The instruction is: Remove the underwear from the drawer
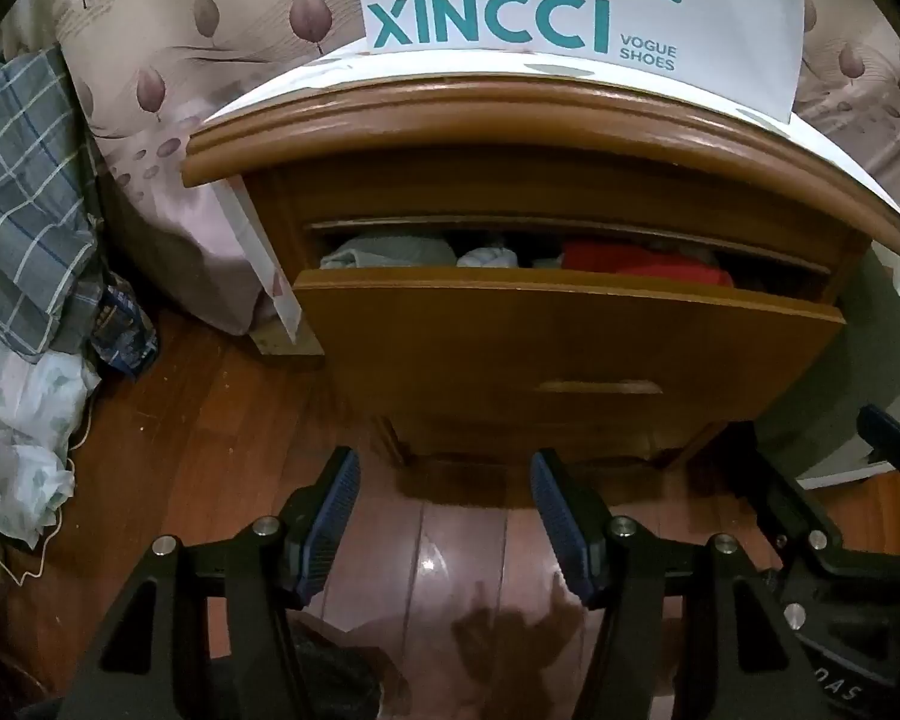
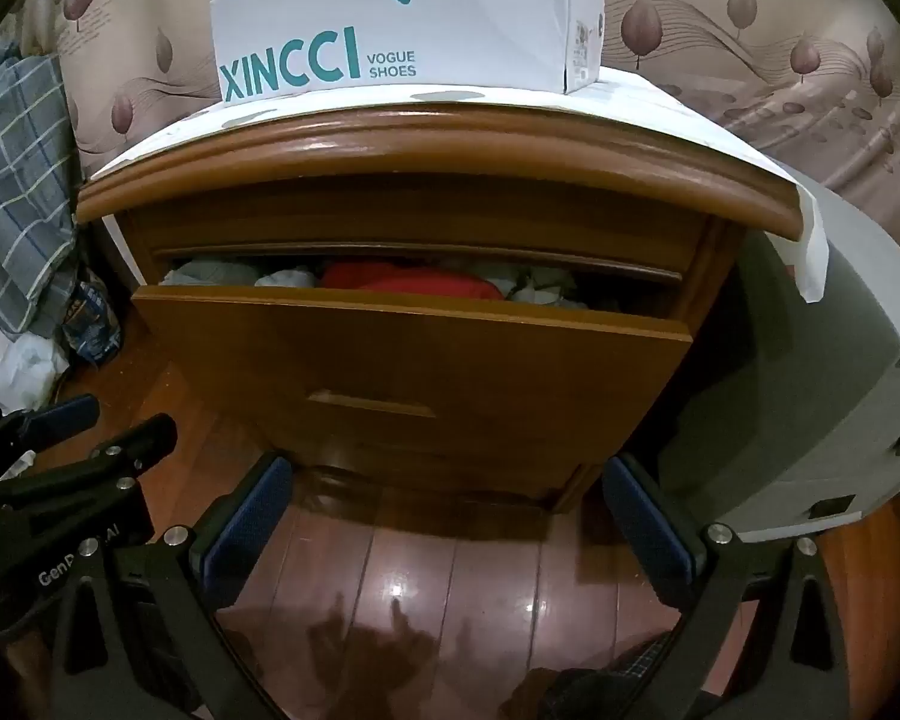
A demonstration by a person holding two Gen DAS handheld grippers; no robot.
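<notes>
With both your left fingers [image 1: 444, 474] and right fingers [image 2: 444, 483] open and empty, the underwear [image 2: 411, 282] sits in the barely open drawer [image 2: 414, 354], so reaching in risks jamming against the nightstand's top edge [image 2: 438, 147].

A: What was noted on top of the nightstand?
B: A white shoe box [image 2: 402, 18] printed "XINCCI VOGUE SHOES", set on white paper [image 2: 660, 102].
A: And beside it?
B: Plaid bedding [image 1: 18, 192] was seen left; a grey box [image 2: 822, 372] right, on wooden floor [image 2: 450, 570].

Drawer [image 2: 414, 354] ajar, red garment [image 2: 414, 282] inside; right gripper [image 2: 444, 516] jaws wide.
</notes>
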